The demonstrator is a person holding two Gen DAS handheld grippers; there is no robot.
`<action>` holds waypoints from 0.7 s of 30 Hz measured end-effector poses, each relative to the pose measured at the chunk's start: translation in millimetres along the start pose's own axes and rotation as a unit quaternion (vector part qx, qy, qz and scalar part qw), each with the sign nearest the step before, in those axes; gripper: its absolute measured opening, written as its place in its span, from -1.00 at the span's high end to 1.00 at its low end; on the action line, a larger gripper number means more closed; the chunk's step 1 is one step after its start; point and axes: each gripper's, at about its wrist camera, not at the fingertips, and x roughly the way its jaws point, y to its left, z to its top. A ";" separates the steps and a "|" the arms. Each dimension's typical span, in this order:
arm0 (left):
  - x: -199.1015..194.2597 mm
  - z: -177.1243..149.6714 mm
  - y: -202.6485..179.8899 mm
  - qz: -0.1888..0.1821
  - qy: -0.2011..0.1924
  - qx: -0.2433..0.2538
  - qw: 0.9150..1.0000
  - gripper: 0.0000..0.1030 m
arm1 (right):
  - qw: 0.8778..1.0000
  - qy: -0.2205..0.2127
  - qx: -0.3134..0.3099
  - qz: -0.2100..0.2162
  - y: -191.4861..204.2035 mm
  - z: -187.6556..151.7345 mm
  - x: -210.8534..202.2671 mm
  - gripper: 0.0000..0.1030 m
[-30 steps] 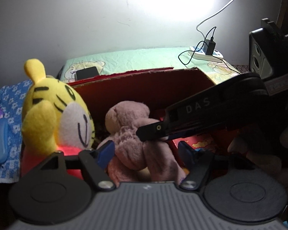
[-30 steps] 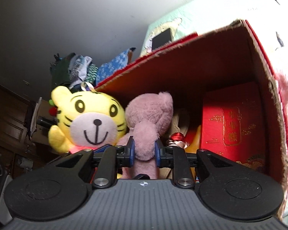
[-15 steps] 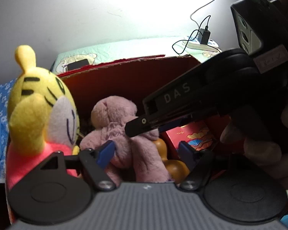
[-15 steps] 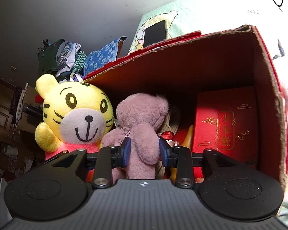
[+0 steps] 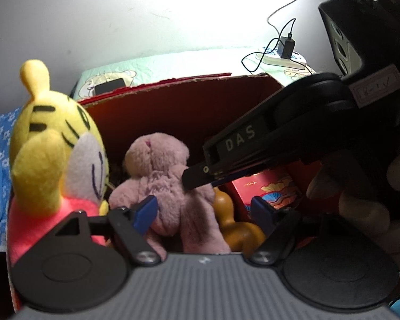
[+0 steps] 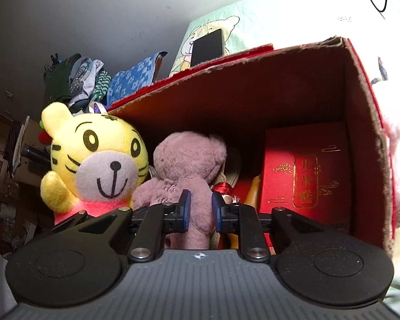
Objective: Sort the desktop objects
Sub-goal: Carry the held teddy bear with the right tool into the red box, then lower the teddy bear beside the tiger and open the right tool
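We find the sort at the placing step. The right tool [image 6: 201,209] is clamped narrow on the pink bear [image 6: 185,176], its pads pinching the bear's body low in the red box [image 6: 365,122]. The left tool [image 5: 204,213] stands half wide and is opening; the bear sits between its pads, which do not press on it.

The bear is inside the box, just beside the tiger [image 6: 98,160] and left of the red packet [image 6: 304,176]. It stands upright, long axis near vertical, head up, back toward both cameras.

In our judgement the next move calls for the right tool to release and lift clear without dragging the bear or toppling the tiger.
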 end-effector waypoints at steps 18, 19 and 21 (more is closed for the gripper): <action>11.3 6.4 -6.6 0.052 0.035 -0.006 0.998 -0.53 | 1.000 -0.008 -0.016 -0.006 -0.5 1.2 -3.2 0.51; 11.5 6.5 -6.6 0.055 0.037 -0.006 0.998 -0.51 | 1.000 -0.009 -0.015 -0.005 -0.5 0.5 -4.5 0.51; 11.6 6.4 -6.0 0.059 0.041 -0.008 0.997 -0.49 | 1.000 -0.012 -0.014 -0.007 -0.6 -0.4 -6.4 0.51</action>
